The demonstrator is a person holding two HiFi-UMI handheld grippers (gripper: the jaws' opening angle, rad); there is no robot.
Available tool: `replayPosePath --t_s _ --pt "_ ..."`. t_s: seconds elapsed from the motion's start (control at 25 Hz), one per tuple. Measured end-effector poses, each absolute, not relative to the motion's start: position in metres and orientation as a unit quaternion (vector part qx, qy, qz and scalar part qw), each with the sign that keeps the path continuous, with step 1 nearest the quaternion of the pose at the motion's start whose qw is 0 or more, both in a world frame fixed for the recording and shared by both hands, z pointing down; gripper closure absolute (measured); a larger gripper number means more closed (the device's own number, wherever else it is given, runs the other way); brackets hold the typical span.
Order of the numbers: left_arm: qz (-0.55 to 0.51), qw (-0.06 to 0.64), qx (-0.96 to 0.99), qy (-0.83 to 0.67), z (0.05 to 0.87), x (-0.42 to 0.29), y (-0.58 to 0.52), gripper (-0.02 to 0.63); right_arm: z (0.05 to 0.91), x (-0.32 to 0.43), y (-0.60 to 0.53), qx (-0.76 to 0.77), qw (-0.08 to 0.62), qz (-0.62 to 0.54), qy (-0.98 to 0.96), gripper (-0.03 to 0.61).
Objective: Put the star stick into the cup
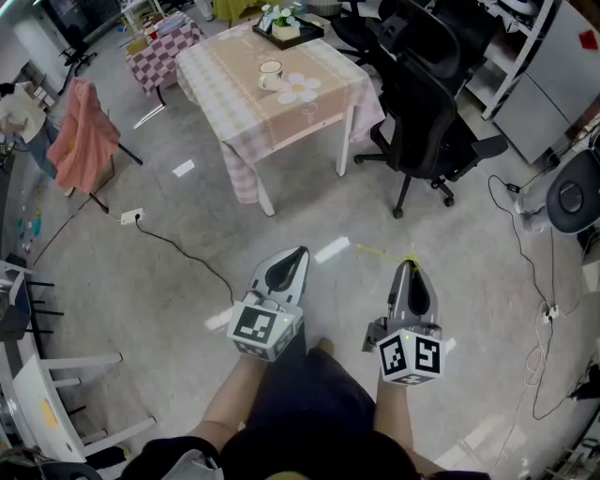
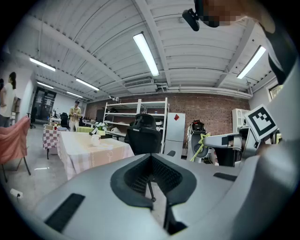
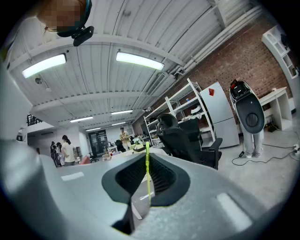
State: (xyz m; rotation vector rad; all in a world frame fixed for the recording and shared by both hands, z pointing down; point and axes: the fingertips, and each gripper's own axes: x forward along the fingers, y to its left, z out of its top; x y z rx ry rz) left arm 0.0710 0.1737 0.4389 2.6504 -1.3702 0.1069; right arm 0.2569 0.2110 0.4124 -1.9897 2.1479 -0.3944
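A white cup (image 1: 271, 73) stands on the table with the pale checked cloth (image 1: 253, 117), far ahead of me; it also shows small as the cup (image 2: 95, 138) in the left gripper view. My right gripper (image 1: 405, 265) is shut on the thin yellow-green star stick (image 1: 384, 251), which pokes out to the left of its tip. The stick (image 3: 147, 164) runs upright between the pads. From the left gripper view the star end (image 2: 202, 142) shows at the right gripper's tip. My left gripper (image 1: 298, 251) is shut with nothing in it, level beside the right one.
Black office chairs (image 1: 422, 122) stand right of the table. A flower-shaped mat (image 1: 300, 89) and a tray with flowers (image 1: 286, 28) lie on the cloth. A pink cloth (image 1: 82, 131) hangs on a chair at left. A cable and power strip (image 1: 131, 217) cross the floor.
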Motion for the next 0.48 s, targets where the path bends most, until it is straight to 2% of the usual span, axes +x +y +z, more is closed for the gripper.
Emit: replayPosePath --t_s 0.16,0.48 --pt "0.017 0.094 0.873 -0.478 0.433 0.056 0.187 0.601 0.405 0.257 0.230 -0.680 0.095 -0.119 0.717 0.561" --pt "-0.001 0.068 0.857 -0.511 0.420 0.037 0.211 0.602 0.386 0.254 0.251 -0.673 0.110 -0.098 0.725 0.561"
